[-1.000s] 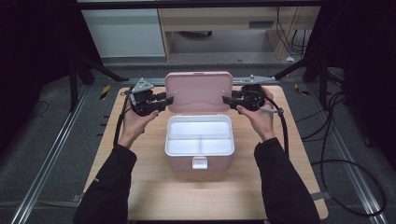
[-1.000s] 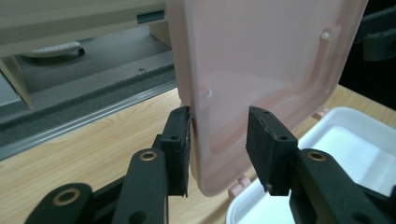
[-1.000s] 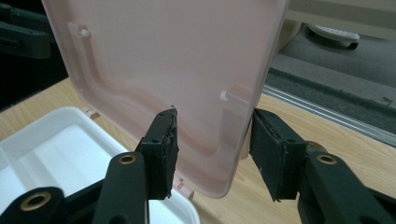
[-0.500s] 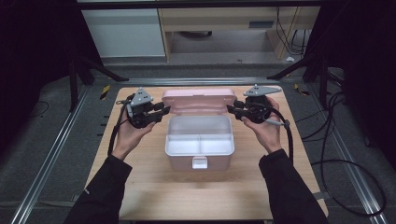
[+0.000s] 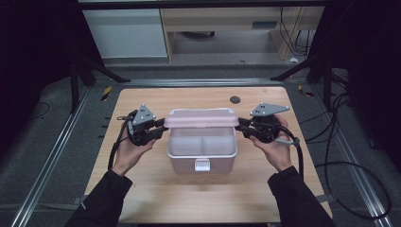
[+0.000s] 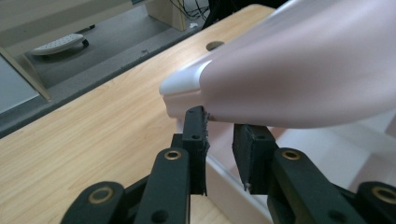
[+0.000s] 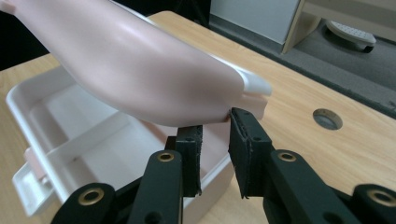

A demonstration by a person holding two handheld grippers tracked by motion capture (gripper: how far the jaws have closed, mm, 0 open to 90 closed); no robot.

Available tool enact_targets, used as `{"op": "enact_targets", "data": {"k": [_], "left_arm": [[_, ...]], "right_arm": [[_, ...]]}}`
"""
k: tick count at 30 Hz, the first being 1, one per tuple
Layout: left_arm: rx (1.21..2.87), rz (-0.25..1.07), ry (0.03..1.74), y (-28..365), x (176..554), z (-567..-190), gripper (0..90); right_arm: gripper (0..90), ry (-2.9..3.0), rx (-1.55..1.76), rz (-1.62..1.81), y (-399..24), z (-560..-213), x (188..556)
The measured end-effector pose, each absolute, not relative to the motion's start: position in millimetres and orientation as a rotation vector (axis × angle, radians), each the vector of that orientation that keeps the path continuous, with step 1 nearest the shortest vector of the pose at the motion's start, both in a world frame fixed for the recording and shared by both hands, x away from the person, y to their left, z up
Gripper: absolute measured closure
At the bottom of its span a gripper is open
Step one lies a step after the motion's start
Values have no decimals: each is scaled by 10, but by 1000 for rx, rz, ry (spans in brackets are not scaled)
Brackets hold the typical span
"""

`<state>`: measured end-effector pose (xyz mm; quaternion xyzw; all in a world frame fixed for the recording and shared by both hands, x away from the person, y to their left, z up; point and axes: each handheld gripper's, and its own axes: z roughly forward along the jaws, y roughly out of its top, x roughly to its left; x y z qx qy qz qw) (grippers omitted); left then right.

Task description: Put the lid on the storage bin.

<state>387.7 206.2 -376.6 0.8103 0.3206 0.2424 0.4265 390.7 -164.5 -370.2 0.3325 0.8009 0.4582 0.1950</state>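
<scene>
Lunch box [image 5: 182,163], white, set at the middle of the wooden table [image 5: 189,203], bare board between it and the near edge. Dark sleeves coming in at 7 and 5 o'clock. Left hand [image 5: 126,152] at 9 o'clock of the box and right hand [image 5: 279,150] at 3 o'clock, each wrapped round a gripper body, cables trailing back toward the sleeves. White latch [image 5: 202,165] hanging on the box's near wall at 6 o'clock. Inside, two compartments side by side, split by a low divider, nothing seen in them. Pink lid [image 5: 201,118] joined along the far rim at 12 o'clock, tilted forward over the back half of the box, not closed. Left gripper [image 5: 163,130] pointing inward at the lid's 9 o'clock end, right gripper [image 5: 241,127] mirrored at the 3 o'clock end. Left gripper view: jaws of the left gripper [image 6: 219,123] just closing, now narrow with a gap between the pads, tips right up against the lid [image 6: 303,70] edge beside its white corner, box wall [image 6: 229,186] below. Right gripper view: the right gripper [image 7: 215,123] likewise, jaws just closing, gap remaining, tips under the lid [image 7: 140,70] edge above the box rim [image 7: 28,102]. No firm pinch made out on either side. Farther off, round hole [image 5: 235,100] in the table at 12 o'clock, then grey floor and a pale cabinet [image 5: 127,33].
</scene>
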Motion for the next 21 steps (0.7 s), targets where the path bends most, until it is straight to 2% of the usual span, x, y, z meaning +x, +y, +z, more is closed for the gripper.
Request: {"op": "enact_targets", "data": {"k": [6,21], "left_arm": [[2036,604,802,2079,3723,-3865,719],[2040,579,852,2233,3473,-4013,602]], "right_arm": [[724,2282,926,1275,-1673,-3805,3780],[591,2293,941,1221,-1757,-3988,3553]]}}
